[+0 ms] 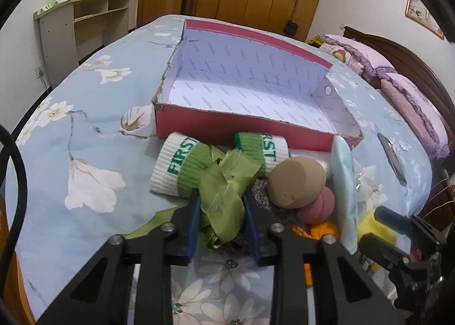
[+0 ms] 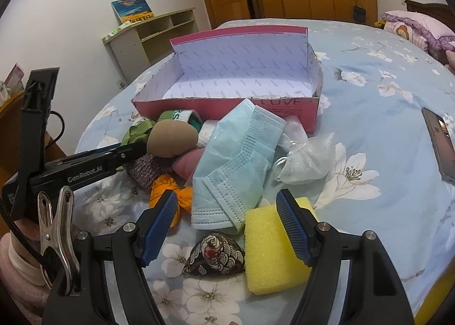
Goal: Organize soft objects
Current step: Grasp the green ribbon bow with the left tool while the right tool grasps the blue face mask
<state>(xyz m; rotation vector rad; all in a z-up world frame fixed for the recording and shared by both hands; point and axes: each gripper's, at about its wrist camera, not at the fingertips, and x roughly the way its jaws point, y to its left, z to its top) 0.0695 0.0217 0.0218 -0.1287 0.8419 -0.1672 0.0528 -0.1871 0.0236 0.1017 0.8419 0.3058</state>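
The left gripper [image 1: 220, 212] points downward at a slant, its two blue-padded fingers [image 1: 194, 219] drawn close together and pressing on a crumpled green ribbon [image 1: 224, 191] from both sides. Seen from the right wrist, its black body reaches in from the left. The right gripper [image 2: 226, 205] also tilts downward, its blue pads [image 2: 293, 222] spread wide apart, gripping nothing; a yellow sponge [image 2: 270, 253] lies beside its right finger.

The green ribbon [image 1: 224, 180] is satiny cloth with a slight sheen. The socks [image 1: 182, 168] are ribbed knit. The box [image 1: 244, 123] is matt cardboard with ragged edges, lined in printed paper. The yellow sponge [image 2: 270, 251] looks porous and rough, the face mask [image 2: 236, 160] pleated non-woven fabric. The fingers [image 2: 162, 222] carry ridged blue pads.
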